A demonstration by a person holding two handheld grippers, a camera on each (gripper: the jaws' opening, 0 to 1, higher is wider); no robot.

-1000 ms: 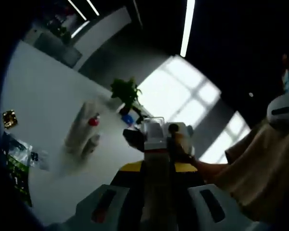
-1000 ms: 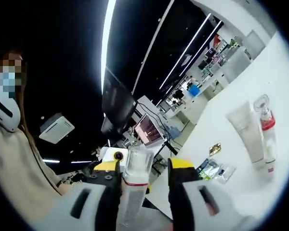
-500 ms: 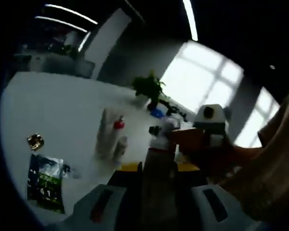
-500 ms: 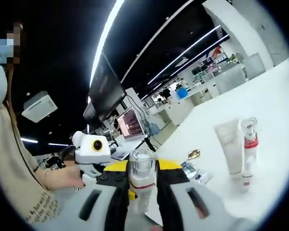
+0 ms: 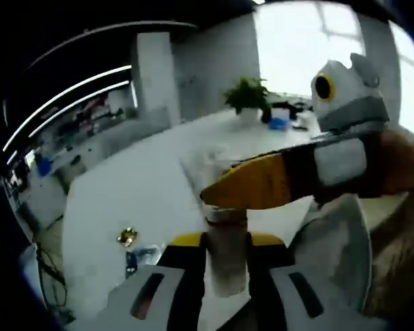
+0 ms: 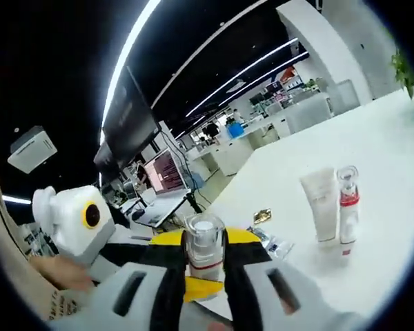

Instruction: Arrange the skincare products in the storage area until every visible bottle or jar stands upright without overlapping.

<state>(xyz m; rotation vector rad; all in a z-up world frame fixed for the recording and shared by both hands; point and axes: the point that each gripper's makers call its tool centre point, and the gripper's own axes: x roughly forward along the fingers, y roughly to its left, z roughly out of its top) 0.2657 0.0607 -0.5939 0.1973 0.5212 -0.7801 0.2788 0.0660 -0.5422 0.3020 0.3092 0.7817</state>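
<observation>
My right hand-held gripper (image 6: 204,276) pinches a clear pump bottle (image 6: 203,249) upright between its jaws; my left hand-held gripper (image 5: 224,265) grips the same bottle's body. Beyond, a white tube (image 6: 319,205) and red-banded bottle (image 6: 347,205) stand together mid-table (image 6: 386,165), sachets (image 6: 270,241) nearer the edge.

A broad white counter (image 6: 393,148) carries a small gold foil packet (image 6: 262,216) and, just beside it, clear plastic sachets (image 6: 274,243); in the left gripper view the gold packet (image 5: 127,236) lies near a dark printed sachet (image 5: 132,261); a leafy green potted plant (image 5: 247,96) stands at the far end before a bright window (image 5: 300,38); long white ceiling light strips (image 6: 134,43) run overhead; an open laptop with a pinkish screen (image 6: 165,172) sits on a desk beyond the counter's edge.
</observation>
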